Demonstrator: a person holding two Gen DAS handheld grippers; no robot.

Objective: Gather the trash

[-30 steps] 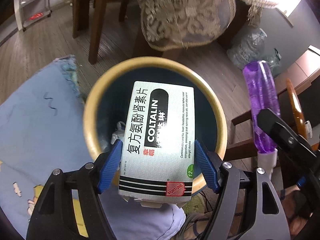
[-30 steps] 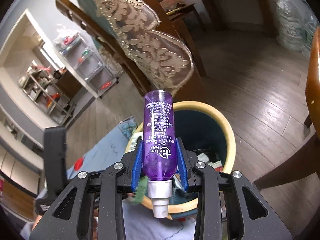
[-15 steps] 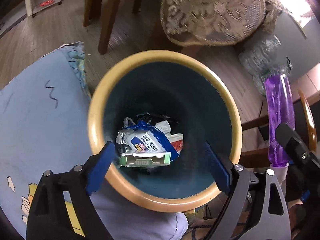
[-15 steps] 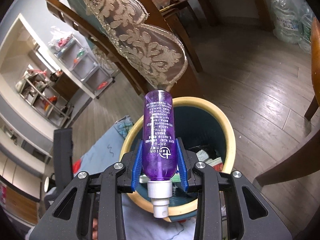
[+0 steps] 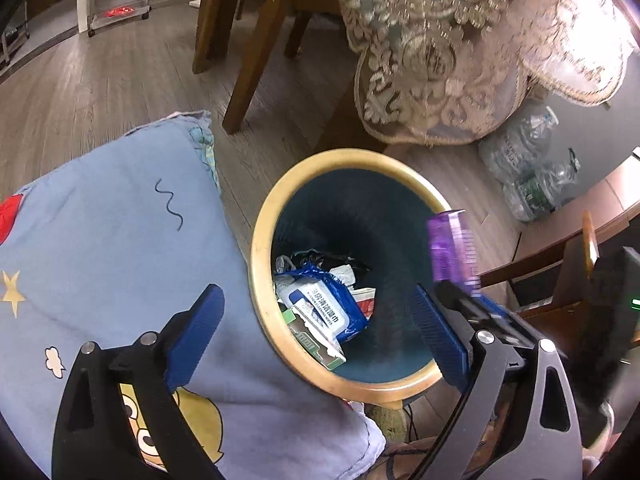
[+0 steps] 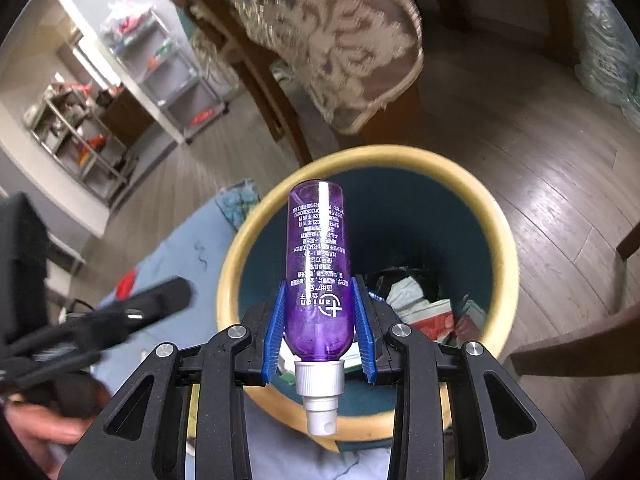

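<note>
Right wrist view: the right gripper [image 6: 319,332] has its fingers clamped on the purple spray bottle [image 6: 319,276], held over the trash bin [image 6: 502,216]. Next, the fingers need to part. The left gripper [image 5: 316,336] gapes wide, empty, beside the bin.

The left tongs [image 5: 316,336] gape empty beside the yellow-rimmed bin [image 5: 260,248], where a blue wipes pack [image 5: 324,308] lies atop trash; a purple bottle [image 5: 450,248] hangs over its right rim.
</note>
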